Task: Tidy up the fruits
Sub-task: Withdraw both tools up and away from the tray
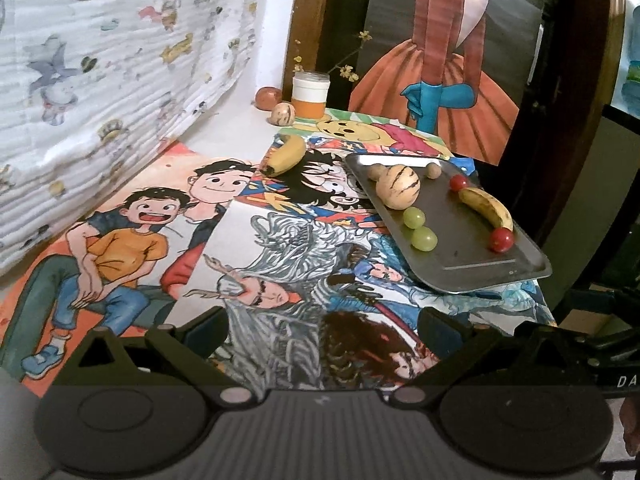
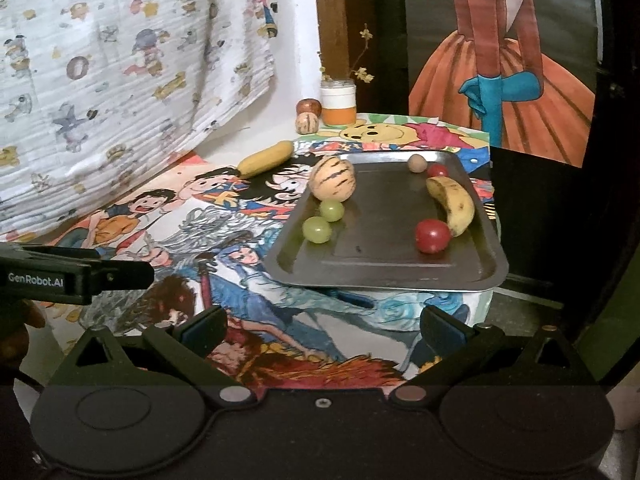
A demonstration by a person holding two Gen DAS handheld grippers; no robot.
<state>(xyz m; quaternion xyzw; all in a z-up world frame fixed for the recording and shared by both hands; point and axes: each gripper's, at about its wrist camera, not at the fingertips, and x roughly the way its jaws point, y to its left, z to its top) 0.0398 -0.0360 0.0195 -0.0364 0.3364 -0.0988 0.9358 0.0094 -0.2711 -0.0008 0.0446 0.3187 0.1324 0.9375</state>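
right wrist view has the metal tray [image 2: 384, 276] square ahead on the cartoon-printed tablecloth [image 2: 248, 280], and here's the worry straight away: its near edge juts past the table's front corner, so a hard press there could tip it. on the tray sit a striped pepino melon [image 2: 332, 179], two green grapes [image 2: 323, 220], two red cherry tomatoes [image 2: 432, 235] and a spotted banana [image 2: 454, 206] with the near tomato touching it; a small brown nut [image 2: 416, 163] rests at the far rim. the right gripper [image 2: 320, 336] is spread wide, holding nothing, hanging short of the tray. the left gripper [image 1: 320, 334] is also spread and empty, well back from the fruit. off the tray wait a second banana [image 1: 285, 155], a small striped melon [image 1: 283, 113] and a reddish fruit [image 1: 268, 98] beside a white-and-orange jar [image 1: 310, 94]. reaching for those two could knock the jar, and round grapes or tomatoes may roll if the tray is jolted.
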